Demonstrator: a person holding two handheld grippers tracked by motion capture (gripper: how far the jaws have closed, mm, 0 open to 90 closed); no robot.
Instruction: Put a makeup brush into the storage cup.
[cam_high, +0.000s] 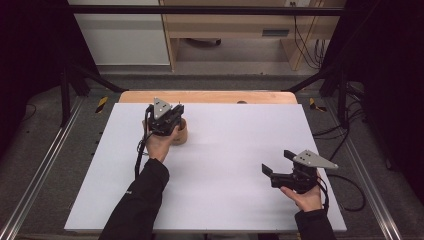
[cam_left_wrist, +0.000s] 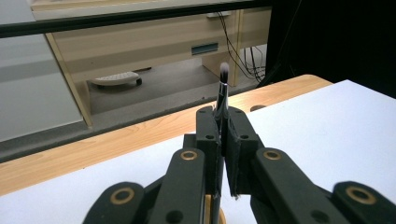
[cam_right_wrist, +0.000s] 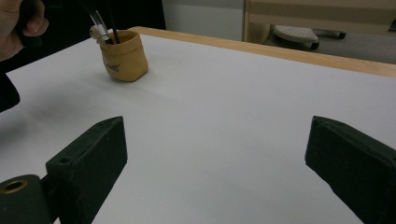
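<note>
Left gripper (cam_left_wrist: 223, 122) clenched on a makeup brush (cam_left_wrist: 222, 88) over the tan pot (cam_high: 180, 132); right gripper (cam_high: 279, 163) held released.

Between the closed jaws of the left gripper a thin black brush with a pale tuft is seen standing upright, as shown in the left gripper view. From the high view this gripper is held by the left hand (cam_high: 159, 144) right above the small tan pot, which stands on the far left part of the white surface (cam_high: 225, 165). In the right gripper view the pot is seen with dark brush handles (cam_right_wrist: 105, 29) rising from it. The right gripper is kept low at the near right of the surface, well apart from the pot, with nothing between its wide jaws.
</note>
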